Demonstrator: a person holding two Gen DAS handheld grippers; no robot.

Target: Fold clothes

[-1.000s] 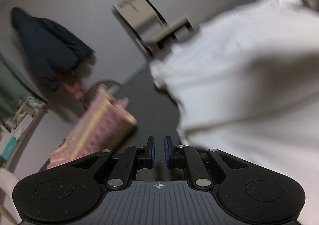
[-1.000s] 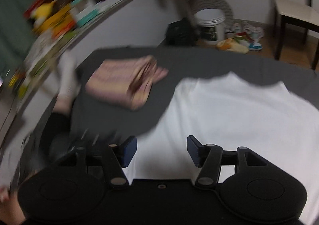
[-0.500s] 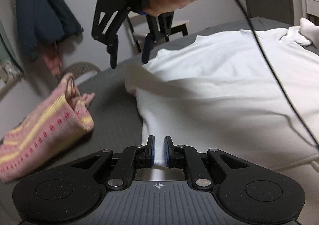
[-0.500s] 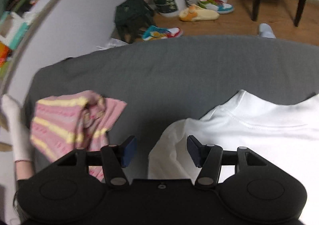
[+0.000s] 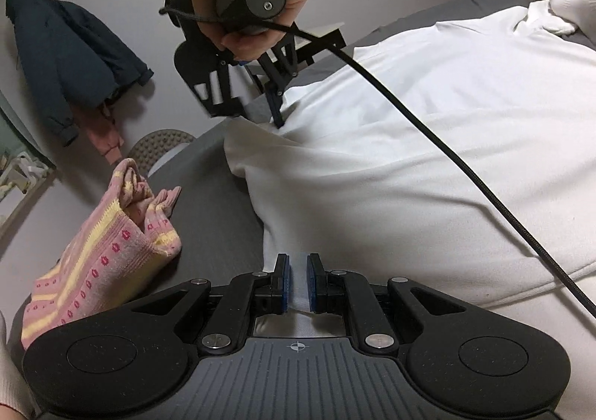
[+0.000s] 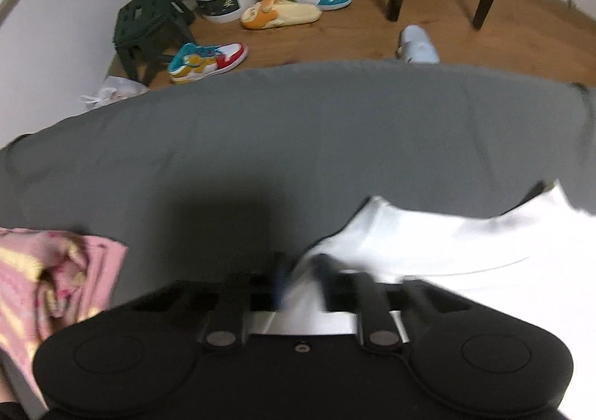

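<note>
The white shirt (image 5: pixel 428 144) lies spread on the grey bed (image 6: pixel 298 144), its edge pinched by both tools: the left gripper (image 5: pixel 297 284) clamps the hem, and the right gripper (image 6: pixel 301 278), blurred, seems closed on the shoulder corner. This looks like the first side fold; next both should lift and carry that edge across together. The cotton is soft and limp. A knitted pink garment (image 5: pixel 100 256) sits folded beside the shirt.

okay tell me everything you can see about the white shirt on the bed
The white shirt is a plain, soft, knit-looking top spread over the grey bed cover, loosely wrinkled and not yet folded. Its near edge is pinched between the pads of the left hand-held gripper. At a far corner the right hand-held gripper has closed around its fabric, though that view is blurred. A black cable crosses over it. The pink and yellow patterned garment lies beside it, apart.
</note>
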